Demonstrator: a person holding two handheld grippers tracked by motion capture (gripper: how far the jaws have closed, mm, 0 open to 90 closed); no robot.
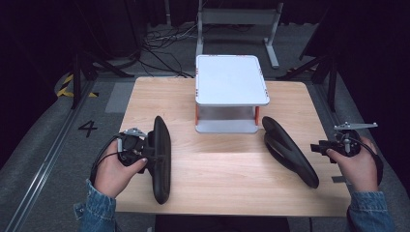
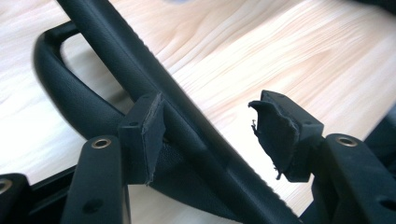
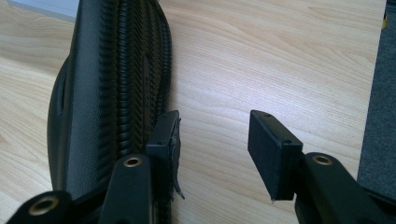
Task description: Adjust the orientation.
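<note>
Evidently little is done yet: two black rubber sandals lie on the pale wooden worktop [image 1: 232, 164], either side of a white two-tier shelf stand [image 1: 231, 79]. The left gripper [image 2: 210, 135] straddles the left sandal's [image 1: 162, 159] strap, fingers spread, ungripped. The right gripper [image 3: 212, 149] stands released beside the right sandal [image 1: 290, 151].

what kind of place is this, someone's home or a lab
Most likely a lab or recording studio, not a home: loose cables run across the grey floor, a number 4 is marked beside a floor rail, and dark stands surround a bare wooden table.
</note>
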